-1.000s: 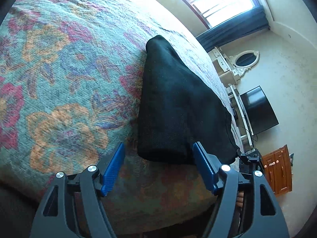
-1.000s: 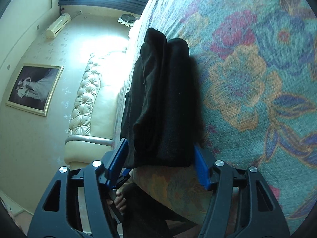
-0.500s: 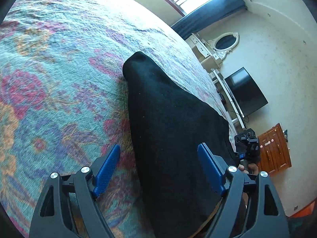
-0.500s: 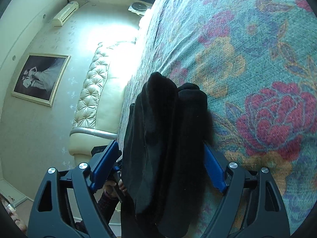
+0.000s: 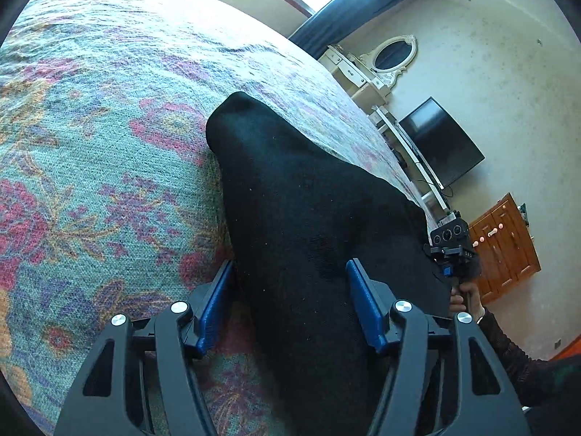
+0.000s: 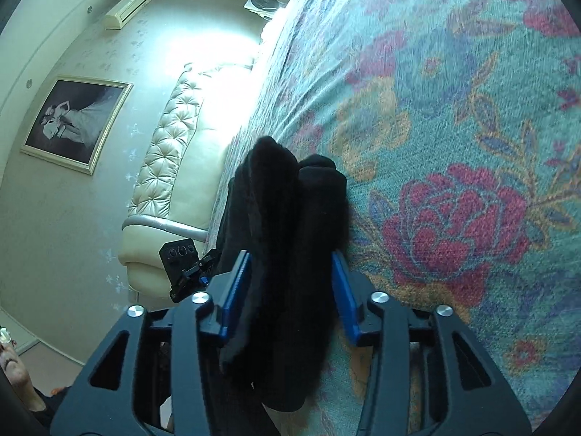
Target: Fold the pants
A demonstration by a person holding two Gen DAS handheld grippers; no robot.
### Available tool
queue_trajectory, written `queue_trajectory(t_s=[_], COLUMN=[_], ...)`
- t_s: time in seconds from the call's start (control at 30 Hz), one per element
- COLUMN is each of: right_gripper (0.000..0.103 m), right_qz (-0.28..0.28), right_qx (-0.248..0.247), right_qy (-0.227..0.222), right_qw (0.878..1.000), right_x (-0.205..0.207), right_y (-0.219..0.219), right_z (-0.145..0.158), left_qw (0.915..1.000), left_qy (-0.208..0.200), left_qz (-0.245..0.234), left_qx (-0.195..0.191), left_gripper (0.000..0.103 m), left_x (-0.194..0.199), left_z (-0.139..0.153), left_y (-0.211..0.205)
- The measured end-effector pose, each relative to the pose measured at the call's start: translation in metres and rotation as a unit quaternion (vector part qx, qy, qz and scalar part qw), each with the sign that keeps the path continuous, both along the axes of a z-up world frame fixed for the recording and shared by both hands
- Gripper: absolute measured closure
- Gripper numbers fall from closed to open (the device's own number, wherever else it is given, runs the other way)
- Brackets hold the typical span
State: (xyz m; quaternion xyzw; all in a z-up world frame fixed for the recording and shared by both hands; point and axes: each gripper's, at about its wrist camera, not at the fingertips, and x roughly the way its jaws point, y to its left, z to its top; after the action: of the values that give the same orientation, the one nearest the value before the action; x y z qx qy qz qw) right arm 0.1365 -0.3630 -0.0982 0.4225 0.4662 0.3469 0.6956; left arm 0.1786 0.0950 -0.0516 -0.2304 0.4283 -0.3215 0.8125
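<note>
The black pants (image 5: 308,218) lie folded in a thick stack on the floral bedspread (image 5: 90,145), near the bed's edge. My left gripper (image 5: 290,294) has its blue fingers on both sides of one end of the stack, closing on it. My right gripper (image 6: 288,283) has its blue fingers pressed against the other end of the pants (image 6: 287,218), where several folded layers show. Each gripper shows in the other's view: the right one in the left wrist view (image 5: 452,250), the left one in the right wrist view (image 6: 183,265).
The bedspread (image 6: 454,127) stretches wide beyond the pants. A tufted cream headboard (image 6: 170,145) and a framed picture (image 6: 74,123) stand to one side. A dark TV (image 5: 439,141), white dresser with mirror (image 5: 388,58) and wooden cabinet (image 5: 504,243) stand past the bed.
Both grippers have pushed forward over the ends of the folded pants and their fingers have narrowed onto the cloth. The stack now sits between the fingers rather than ahead of them.
</note>
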Motion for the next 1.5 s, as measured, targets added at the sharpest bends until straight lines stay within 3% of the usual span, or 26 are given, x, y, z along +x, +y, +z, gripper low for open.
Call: queue_trajectory(t_s=[0.03, 0.07, 0.1, 0.37, 0.4, 0.43, 0.5, 0.6, 0.67, 0.73, 0.97, 1.1, 1.2, 1.23, 1.33, 1.5], right_gripper=[0.024, 0.021, 0.018, 0.017, 0.026, 0.055, 0.073, 0.077, 0.078, 0.079, 0.079, 0.080, 0.080, 0.079, 0.069, 0.053], right_qz=[-0.005, -0.011, -0.014, 0.009, 0.013, 0.018, 0.026, 0.020, 0.017, 0.017, 0.013, -0.066, -0.100, -0.098, -0.107, -0.150], right_qx=[0.008, 0.013, 0.014, -0.013, -0.012, -0.020, -0.026, -0.010, -0.002, 0.013, 0.051, 0.077, 0.043, 0.024, 0.010, 0.044], right_qy=[-0.009, -0.013, -0.013, -0.005, -0.004, -0.001, 0.024, 0.018, 0.015, 0.015, 0.018, 0.024, 0.027, 0.026, 0.024, 0.014], right_qw=[1.000, 1.000, 1.000, 1.000, 1.000, 1.000, 0.999, 1.000, 1.000, 1.000, 0.998, 0.995, 0.994, 0.994, 0.994, 0.988], right_x=[0.000, 0.002, 0.006, 0.067, 0.072, 0.075, 0.081, 0.079, 0.079, 0.081, 0.082, 0.073, 0.061, 0.057, 0.040, 0.008], right_y=[-0.005, -0.009, -0.011, 0.013, 0.018, 0.020, 0.020, 0.015, 0.012, 0.009, -0.004, -0.037, -0.056, -0.057, -0.063, -0.071], right_z=[0.005, 0.008, 0.010, 0.007, 0.008, 0.006, -0.008, -0.015, -0.018, -0.022, -0.024, -0.025, -0.020, -0.017, -0.012, -0.010], left_qw=[0.9999, 0.9996, 0.9991, 0.9999, 0.9999, 1.0000, 1.0000, 0.9997, 0.9988, 0.9994, 0.9996, 0.9997, 0.9998, 0.9998, 0.9991, 0.9950], left_qy=[-0.012, -0.027, -0.040, -0.012, -0.008, -0.005, 0.001, -0.003, -0.008, -0.003, -0.005, -0.009, -0.013, -0.017, -0.027, -0.026], left_qz=[0.006, 0.011, 0.010, -0.003, 0.000, 0.002, 0.005, 0.002, 0.006, 0.015, 0.017, 0.019, 0.012, 0.008, 0.020, 0.058], left_qx=[0.002, -0.001, -0.008, 0.012, 0.010, 0.007, 0.008, 0.025, 0.047, 0.032, 0.021, 0.014, -0.002, -0.006, 0.027, 0.078], left_gripper=[0.035, 0.027, 0.026, 0.026, 0.026, 0.026, 0.026, 0.028, 0.045, 0.051, 0.053, 0.050, 0.038, 0.030, 0.019, 0.018], left_x=[0.002, 0.002, 0.004, 0.062, 0.070, 0.075, 0.086, 0.089, 0.090, 0.091, 0.087, 0.085, 0.083, 0.081, 0.073, 0.060], left_z=[0.005, 0.009, 0.013, -0.001, -0.002, -0.004, -0.006, -0.007, -0.009, -0.013, -0.016, -0.014, -0.011, -0.010, -0.003, 0.003], left_y=[0.004, 0.010, 0.014, -0.002, -0.005, -0.004, -0.007, -0.011, -0.012, -0.003, 0.002, 0.004, 0.005, 0.005, -0.001, -0.002])
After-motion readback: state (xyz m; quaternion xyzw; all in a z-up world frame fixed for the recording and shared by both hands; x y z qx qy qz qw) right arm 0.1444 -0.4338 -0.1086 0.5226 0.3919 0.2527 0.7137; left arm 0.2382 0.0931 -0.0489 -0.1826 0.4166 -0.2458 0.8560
